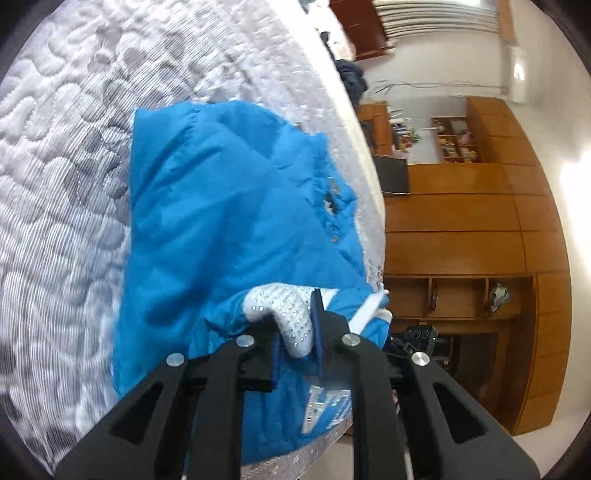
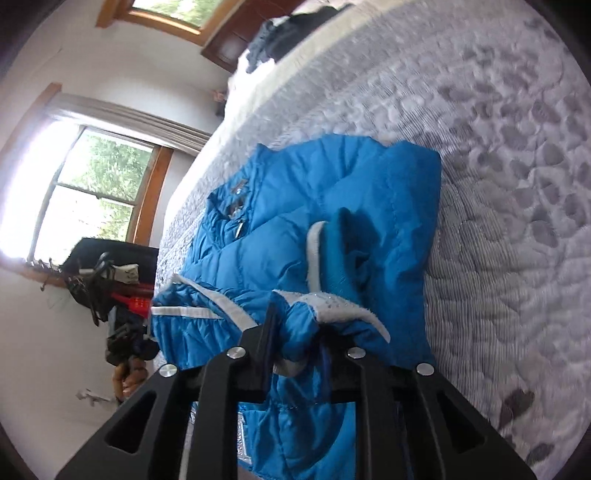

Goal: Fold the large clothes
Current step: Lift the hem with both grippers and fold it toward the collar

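Fingers of the left hand-held gripper [image 1: 297, 338] pinch a white sequined patch of the blue jacket [image 1: 221, 206]; the right hand-held gripper [image 2: 295, 341] clamps a blue fold by its white trim. Beyond, the jacket lies bunched on the quilted bed [image 2: 498, 147], near its edge.

Quilted white-grey mattress [image 2: 498, 177], with dark clothes [image 2: 291, 33] piled at its far edge. Beside the bed, wooden cabinets [image 1: 461, 221] with open shelves [image 1: 458, 140]. Two wood-framed windows [image 2: 92, 192] on the white wall; below them a dark cluttered heap [image 2: 110, 280].
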A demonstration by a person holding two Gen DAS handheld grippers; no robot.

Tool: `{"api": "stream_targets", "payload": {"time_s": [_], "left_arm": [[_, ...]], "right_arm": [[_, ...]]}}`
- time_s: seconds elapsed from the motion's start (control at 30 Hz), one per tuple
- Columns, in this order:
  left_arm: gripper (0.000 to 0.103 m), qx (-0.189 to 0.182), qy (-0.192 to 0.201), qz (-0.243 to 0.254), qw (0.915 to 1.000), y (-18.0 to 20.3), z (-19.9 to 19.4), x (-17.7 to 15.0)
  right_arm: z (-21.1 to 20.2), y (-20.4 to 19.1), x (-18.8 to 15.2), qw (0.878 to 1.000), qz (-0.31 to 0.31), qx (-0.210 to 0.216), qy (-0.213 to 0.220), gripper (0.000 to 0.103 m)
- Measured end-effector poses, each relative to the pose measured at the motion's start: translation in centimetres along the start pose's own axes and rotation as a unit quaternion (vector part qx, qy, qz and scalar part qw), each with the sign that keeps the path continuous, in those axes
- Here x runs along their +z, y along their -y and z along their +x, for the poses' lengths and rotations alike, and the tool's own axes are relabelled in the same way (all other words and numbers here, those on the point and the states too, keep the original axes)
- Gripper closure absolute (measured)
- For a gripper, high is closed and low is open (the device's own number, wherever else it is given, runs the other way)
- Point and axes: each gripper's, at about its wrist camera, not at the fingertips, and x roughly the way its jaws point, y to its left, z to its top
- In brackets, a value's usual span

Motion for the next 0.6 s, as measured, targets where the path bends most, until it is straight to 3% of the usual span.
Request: {"api": "stream_targets", "payload": {"time_s": [0.07, 0.13, 0.2, 0.23, 0.27, 0.37, 0.47, 0.6], "left_arm": [[0.084, -0.006, -0.001, 0.007, 1.0, 0.3, -0.3, 0.1], [0.076, -0.013, 0.001, 0.029, 0.9995, 1.3, -1.5, -0.5], [0.058, -0.009, 0.015, 0.062, 0.9979, 2.5, -2.8, -1.0], [0.036, -0.003, 0.028, 0.079, 0.9965, 3.1, -3.5, -1.3], [0.022, 0.008, 0.049, 0.107, 0.993, 4.0, -4.5, -1.6], [0.022, 0.024, 0.073, 0.169, 0.9826, 5.7, -6.3, -2.2], [0.02, 0.065, 0.078, 0.226, 0.9689, 6.7, -6.2, -2.5], [0.02, 0.113, 0.059, 0.249, 0.9602, 6.3, -4.0, -2.3]], "right_arm": [[-0.1, 0.2, 0.3, 1.0, 0.009, 0.019, -0.01, 0.074], [-1.3, -0.2, 0.3, 0.999, 0.003, 0.039, -0.012, 0.047], [-3.1, -1.3, 0.1, 0.999, -0.017, 0.044, 0.003, 0.034], [-3.8, -1.7, 0.1, 0.998, -0.028, 0.048, 0.007, 0.034], [-4.6, -2.2, 0.0, 0.998, -0.039, 0.052, 0.011, 0.034], [-6.3, -3.4, 0.1, 0.995, -0.082, 0.038, 0.032, 0.034], [-6.4, -4.0, 0.2, 0.991, -0.124, 0.002, 0.042, 0.034], [-4.7, -3.3, 0.6, 0.987, -0.151, -0.041, 0.041, 0.034]]}}
